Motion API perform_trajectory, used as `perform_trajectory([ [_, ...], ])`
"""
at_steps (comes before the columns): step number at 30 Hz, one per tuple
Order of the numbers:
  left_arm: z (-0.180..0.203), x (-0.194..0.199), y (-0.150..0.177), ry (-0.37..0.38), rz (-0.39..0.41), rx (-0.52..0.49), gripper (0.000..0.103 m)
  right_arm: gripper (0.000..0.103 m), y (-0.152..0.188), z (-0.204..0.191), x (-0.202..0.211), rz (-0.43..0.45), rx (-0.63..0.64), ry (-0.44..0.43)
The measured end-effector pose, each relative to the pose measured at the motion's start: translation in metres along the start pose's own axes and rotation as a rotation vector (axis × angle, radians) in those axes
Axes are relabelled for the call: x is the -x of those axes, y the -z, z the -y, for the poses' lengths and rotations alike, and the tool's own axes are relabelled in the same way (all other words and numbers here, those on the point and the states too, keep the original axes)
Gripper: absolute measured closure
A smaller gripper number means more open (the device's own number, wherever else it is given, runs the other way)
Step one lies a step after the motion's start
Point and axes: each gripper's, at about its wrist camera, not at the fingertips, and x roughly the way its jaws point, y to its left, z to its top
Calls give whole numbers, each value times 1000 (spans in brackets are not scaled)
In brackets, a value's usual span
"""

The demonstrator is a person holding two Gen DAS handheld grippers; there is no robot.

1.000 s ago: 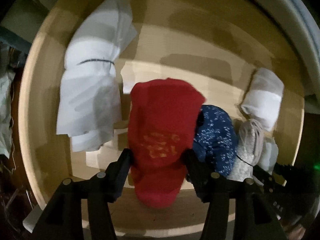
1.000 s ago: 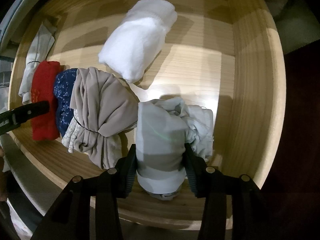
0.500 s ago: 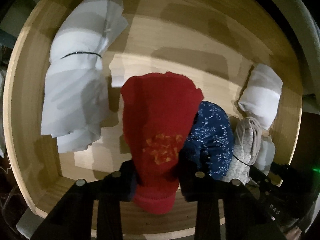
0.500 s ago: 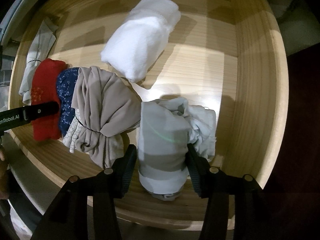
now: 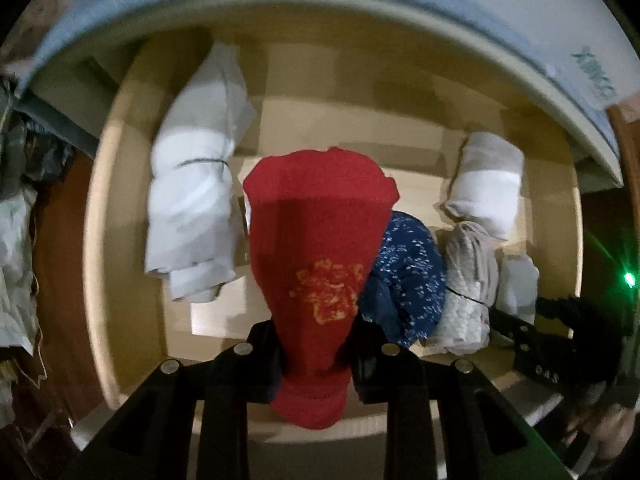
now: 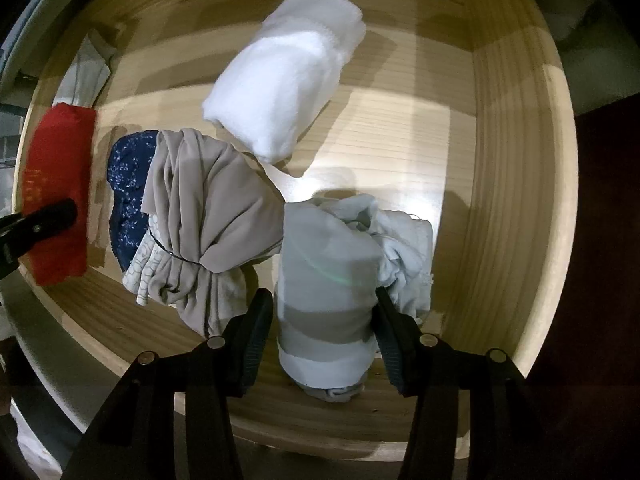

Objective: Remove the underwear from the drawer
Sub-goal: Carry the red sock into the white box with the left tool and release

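Observation:
My left gripper (image 5: 316, 344) is shut on a rolled red underwear with a yellow print (image 5: 320, 248) and holds it raised above the wooden drawer (image 5: 120, 208); it also shows in the right wrist view (image 6: 56, 196). My right gripper (image 6: 324, 312) has its fingers against both sides of a pale grey-blue rolled underwear (image 6: 328, 280) at the drawer's front right. A navy dotted roll (image 5: 408, 272), a beige bundle tied with a band (image 6: 208, 216) and a white roll (image 6: 288, 72) lie in the drawer.
A large white tied bundle (image 5: 196, 208) lies at the drawer's left. A grey-white curved furniture edge (image 5: 360, 4) overhangs the drawer's back. Dark red-brown floor (image 6: 600, 240) is to the right of the drawer, and crumpled cloth (image 5: 16, 216) lies far left.
My left gripper closed on the red roll and lifted it up and back from the drawer. My right gripper stayed around the grey-blue roll, barely moving.

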Motion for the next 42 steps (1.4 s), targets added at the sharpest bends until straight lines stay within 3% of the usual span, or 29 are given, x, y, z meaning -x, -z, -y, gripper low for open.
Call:
perform_trajectory([
  [5, 4, 30, 9, -18, 69, -53, 77, 54, 0, -5, 1, -2, 10, 15],
  [11, 15, 75, 26, -39, 216, -138, 77, 54, 0, -8, 1, -3, 15, 21],
  [17, 21, 148, 36, -34, 368, -219, 77, 54, 0, -9, 2, -5, 21, 27],
  [22, 19, 216, 23, -4, 523, -223, 77, 54, 2, -11, 2, -4, 19, 25],
  [28, 22, 271, -21, -43, 671, -208, 77, 54, 3, -11, 1, -4, 16, 23],
  [34, 24, 266, -79, -102, 672, -197, 77, 53, 2, -10, 1, -4, 12, 19],
  [42, 29, 216, -134, -119, 550, -182, 76, 50, 0, -8, 2, -4, 5, 9],
])
